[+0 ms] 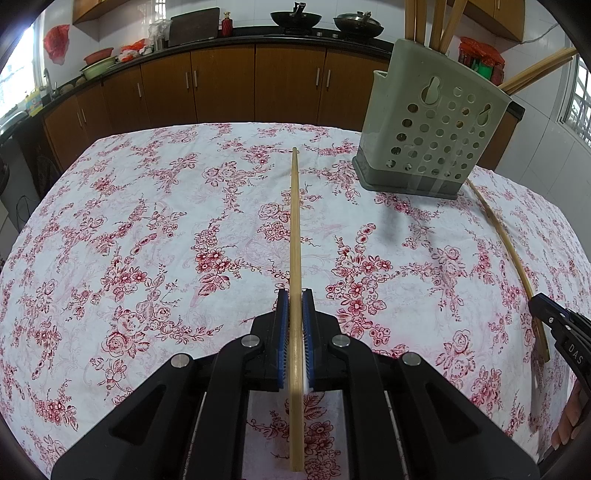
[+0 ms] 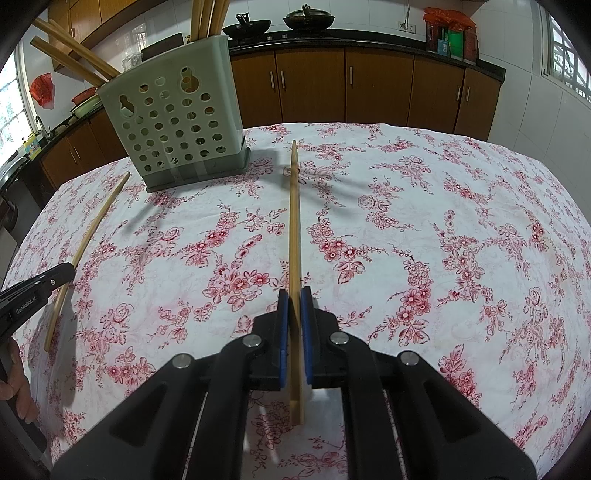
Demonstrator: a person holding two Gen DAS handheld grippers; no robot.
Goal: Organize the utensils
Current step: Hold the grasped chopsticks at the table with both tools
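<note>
My left gripper [image 1: 295, 295] is shut on a wooden chopstick [image 1: 294, 229] that points away from me over the floral tablecloth [image 1: 147, 229]. My right gripper [image 2: 294, 293] is shut on a second wooden chopstick [image 2: 294, 214], also pointing forward. Each gripper shows at the edge of the other's view: the right one [image 1: 546, 314] with its chopstick [image 1: 506, 243], the left one [image 2: 55, 277] with its chopstick [image 2: 92, 232]. A grey-green perforated utensil holder [image 1: 428, 122] stands upright at the far side of the table, with several chopsticks [image 1: 436, 22] in it. It also shows in the right wrist view [image 2: 177, 114].
Brown kitchen cabinets [image 1: 258, 81] and a dark counter with woks [image 1: 295, 18] run behind the table. The far table edge [image 2: 406, 127] lies just beyond the holder. A hand [image 2: 18, 391] holds the left gripper's handle.
</note>
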